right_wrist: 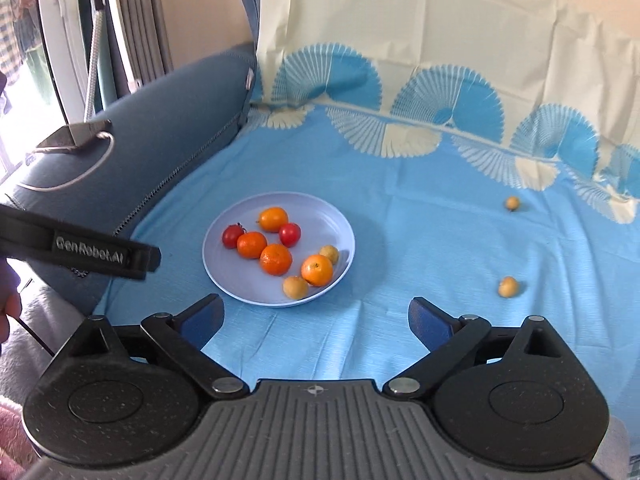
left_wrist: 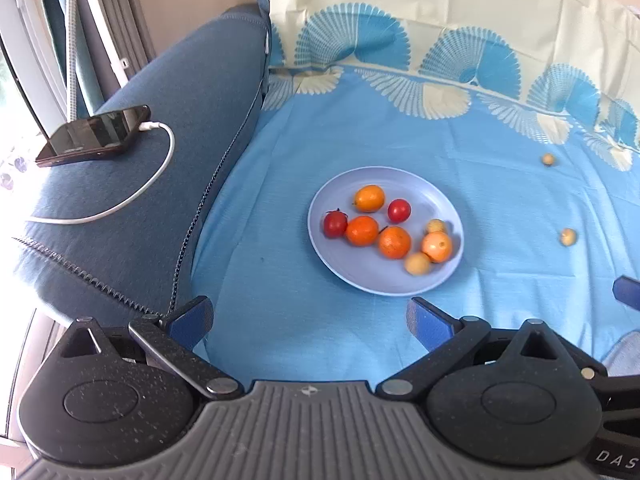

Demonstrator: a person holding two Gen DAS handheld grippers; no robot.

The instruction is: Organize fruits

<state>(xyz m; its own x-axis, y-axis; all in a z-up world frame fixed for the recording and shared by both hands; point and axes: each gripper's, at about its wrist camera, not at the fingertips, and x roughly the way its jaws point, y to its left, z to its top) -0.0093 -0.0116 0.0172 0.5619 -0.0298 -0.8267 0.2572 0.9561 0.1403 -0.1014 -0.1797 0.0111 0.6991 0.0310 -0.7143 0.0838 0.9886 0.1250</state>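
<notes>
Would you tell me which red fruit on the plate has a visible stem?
The red fruit at the plate's left edge; the other one shows none.

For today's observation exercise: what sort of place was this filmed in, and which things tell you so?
Probably a living room at home. A blue upholstered sofa arm has a charging phone on it, a patterned bedsheet covers the seat, and a plate of fruit sits on it.

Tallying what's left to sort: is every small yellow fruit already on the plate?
No: two small yellow fruits lie on the blue cloth, apart from the plate.
</notes>
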